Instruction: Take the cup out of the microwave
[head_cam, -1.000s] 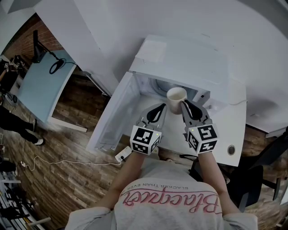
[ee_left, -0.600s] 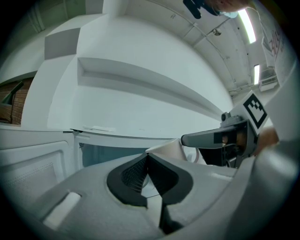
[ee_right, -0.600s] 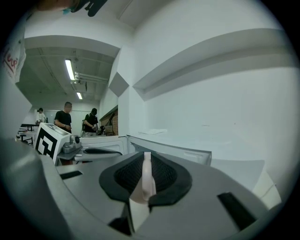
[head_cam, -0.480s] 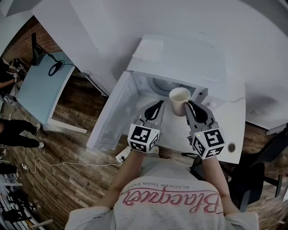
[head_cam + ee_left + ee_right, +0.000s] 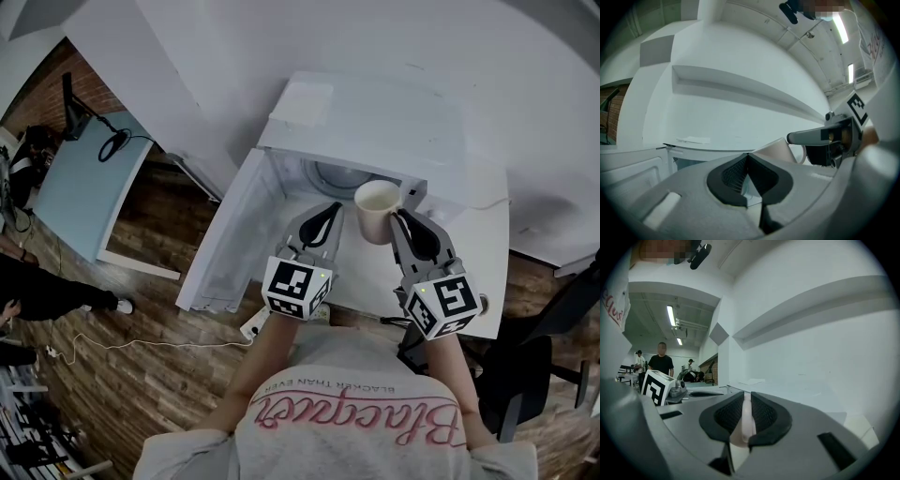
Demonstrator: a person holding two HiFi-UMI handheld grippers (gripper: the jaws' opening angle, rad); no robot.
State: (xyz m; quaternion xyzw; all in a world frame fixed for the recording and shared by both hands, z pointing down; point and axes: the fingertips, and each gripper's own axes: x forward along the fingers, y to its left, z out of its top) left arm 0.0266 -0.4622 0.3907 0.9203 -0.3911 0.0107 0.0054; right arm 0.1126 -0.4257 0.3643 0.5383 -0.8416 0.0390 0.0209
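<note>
One upright cup (image 5: 377, 208), mouth up, in right tongs (image 5: 400, 217).

The cup (image 5: 377, 208) hangs in the right claw (image 5: 400, 216) before the open microwave (image 5: 375, 122).

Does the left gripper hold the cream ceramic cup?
No, the left gripper has its jaws together on nothing, while the right gripper pinches the handle of the cream ceramic cup.

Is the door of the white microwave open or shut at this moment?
Open. The white microwave has its door swung out to its left side, and its inner cavity is visible in the head view.
</note>
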